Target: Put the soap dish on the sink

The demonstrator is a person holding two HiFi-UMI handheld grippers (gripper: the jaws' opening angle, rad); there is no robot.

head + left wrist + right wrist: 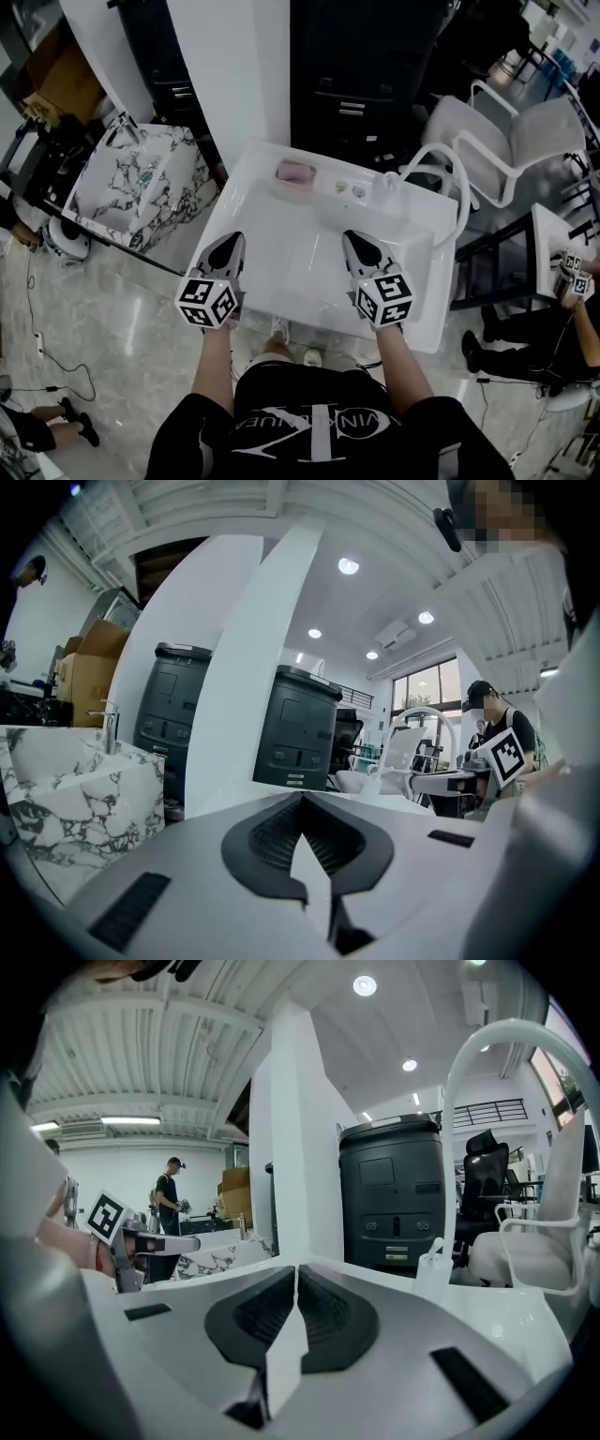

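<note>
The left gripper (pixel 234 240) and the right gripper (pixel 354 238) are held side by side over the near part of the white sink (pixel 424 330). Each pair of jaws is pressed together with nothing between them. Well ahead of both tips, between their lines, the pink soap dish (pixel 296 172) is seen on the sink's back ledge. A small white bottle (pixel 389 185) is stood ahead of the right gripper.

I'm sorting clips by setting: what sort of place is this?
Likely an open workshop or lab hall, not a home bathroom: a white sink and a marbled sink stand free on a floor, beside an office chair.
</note>
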